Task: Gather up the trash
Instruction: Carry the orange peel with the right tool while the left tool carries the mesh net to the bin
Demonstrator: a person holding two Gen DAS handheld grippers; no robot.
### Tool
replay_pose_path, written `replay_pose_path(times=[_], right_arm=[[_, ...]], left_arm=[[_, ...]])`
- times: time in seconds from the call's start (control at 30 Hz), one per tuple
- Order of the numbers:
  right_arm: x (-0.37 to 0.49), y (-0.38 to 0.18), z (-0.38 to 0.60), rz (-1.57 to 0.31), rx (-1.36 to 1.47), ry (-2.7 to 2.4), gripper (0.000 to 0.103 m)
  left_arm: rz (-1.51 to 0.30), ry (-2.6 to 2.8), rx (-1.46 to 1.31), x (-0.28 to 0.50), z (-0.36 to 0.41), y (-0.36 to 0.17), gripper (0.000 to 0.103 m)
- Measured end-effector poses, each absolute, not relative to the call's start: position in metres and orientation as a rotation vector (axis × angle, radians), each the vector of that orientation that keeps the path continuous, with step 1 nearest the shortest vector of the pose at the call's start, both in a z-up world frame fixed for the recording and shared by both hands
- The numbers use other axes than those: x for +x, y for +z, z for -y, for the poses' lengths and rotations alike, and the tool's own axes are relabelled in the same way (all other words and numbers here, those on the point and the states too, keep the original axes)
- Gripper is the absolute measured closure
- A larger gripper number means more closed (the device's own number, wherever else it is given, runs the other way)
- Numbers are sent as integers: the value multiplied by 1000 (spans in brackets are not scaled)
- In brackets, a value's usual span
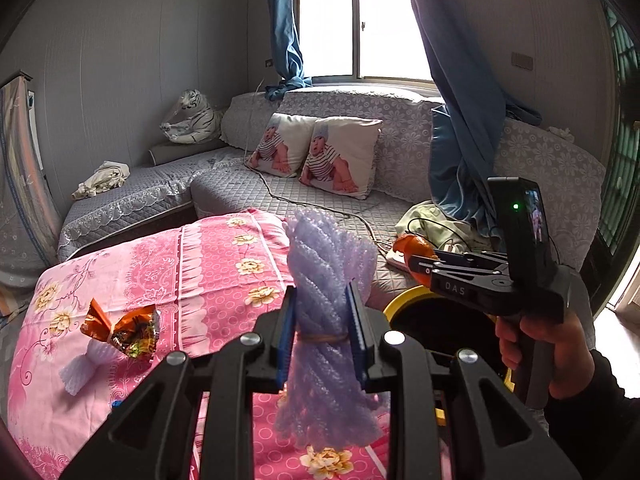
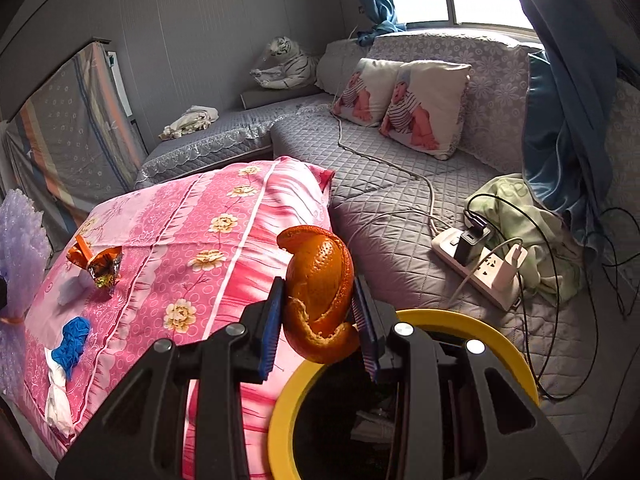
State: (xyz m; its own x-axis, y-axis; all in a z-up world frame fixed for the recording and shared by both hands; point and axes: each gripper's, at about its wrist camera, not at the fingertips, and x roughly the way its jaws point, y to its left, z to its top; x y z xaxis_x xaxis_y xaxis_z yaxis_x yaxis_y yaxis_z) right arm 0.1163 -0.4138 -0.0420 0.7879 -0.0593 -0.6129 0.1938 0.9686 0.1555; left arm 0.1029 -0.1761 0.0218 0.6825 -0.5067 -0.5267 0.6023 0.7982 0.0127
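My left gripper (image 1: 322, 320) is shut on a purple foam-net bundle (image 1: 328, 280) tied with a rubber band, held above the pink floral cloth (image 1: 224, 264). My right gripper (image 2: 320, 312) is shut on an orange peel (image 2: 320, 280), held over the rim of the yellow-rimmed trash bin (image 2: 496, 340). The bin (image 1: 404, 300) also shows in the left wrist view, with the right gripper (image 1: 420, 266) above it. An orange foil wrapper (image 1: 124, 330) and a white foam piece (image 1: 80, 372) lie on the cloth. A blue crumpled piece (image 2: 74, 340) and a white wad (image 2: 58, 400) lie nearer.
A grey quilted sofa (image 2: 400, 200) wraps the back and right. On it lie a white power strip with chargers (image 2: 480, 264), black cables (image 2: 560, 280), a green cloth (image 2: 532, 232) and two baby-print pillows (image 1: 320, 156). Blue curtains (image 1: 460, 120) hang at the window.
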Motion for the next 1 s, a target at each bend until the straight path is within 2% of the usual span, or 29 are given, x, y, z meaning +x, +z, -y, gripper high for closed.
replay_pose_path(times=[0.33,1.0], right_arm=[[93,-59,466,-654,285,-235,71],[69,-107,512,-732,382,-321,70]], left_arm=[[-581,-715,204,106,228,2,80],[-816,-800,243,139,316,-81,80]])
